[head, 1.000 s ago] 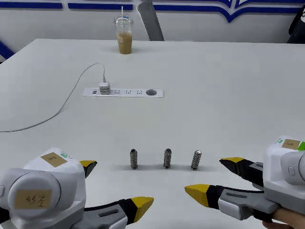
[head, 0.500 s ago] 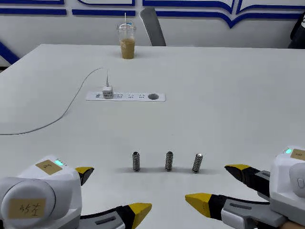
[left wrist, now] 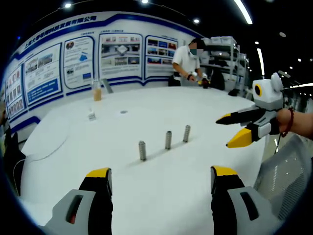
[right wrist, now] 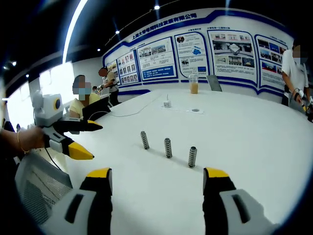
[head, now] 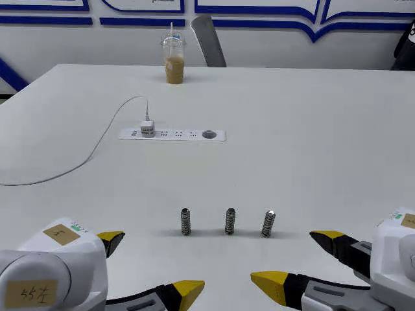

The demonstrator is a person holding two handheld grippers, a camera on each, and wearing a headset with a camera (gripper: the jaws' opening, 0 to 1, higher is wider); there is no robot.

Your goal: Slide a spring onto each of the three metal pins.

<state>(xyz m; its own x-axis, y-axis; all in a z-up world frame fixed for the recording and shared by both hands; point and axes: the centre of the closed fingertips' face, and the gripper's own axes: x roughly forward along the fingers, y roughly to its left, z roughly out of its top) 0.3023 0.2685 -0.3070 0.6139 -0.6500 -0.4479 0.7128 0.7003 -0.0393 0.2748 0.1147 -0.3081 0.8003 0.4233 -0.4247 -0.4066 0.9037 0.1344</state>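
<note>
Both hand-held grippers have drawn back toward the near edge of the worktop (head: 311, 129) over the past second, sitting lower in the head view than before, while the three springs keep their places in a row

The left hand-held gripper (head: 150, 262) has its yellow-tipped jaws spread wide with nothing between them, and its own view (left wrist: 161, 171) shows the same broad gap above bare white surface. The right hand-held gripper (head: 298, 258) is likewise wide apart and holds nothing, as its own view (right wrist: 157, 172) confirms. Each one also appears across the worktop in the other's camera, the right one (left wrist: 230, 130) and the left one (right wrist: 90, 141), both carried in a person's hand

Three springs stand on end between and just beyond the two grippers, clear of both: the left spring (head: 185, 221), the middle spring (head: 229, 220) and the right spring (head: 268, 223), which leans slightly and shows a bright tip at its top. The coils cover whatever is inside them, so the pins themselves cannot be made out

Farther back lie one white power strip (head: 181, 135) with one white plug (head: 147, 125) in it and one pale cable (head: 97, 146) trailing off to the left. One clear cup of brown drink (head: 172, 59) with a straw stands near the far edge, and one grey chair (head: 207, 39) is behind it
</note>
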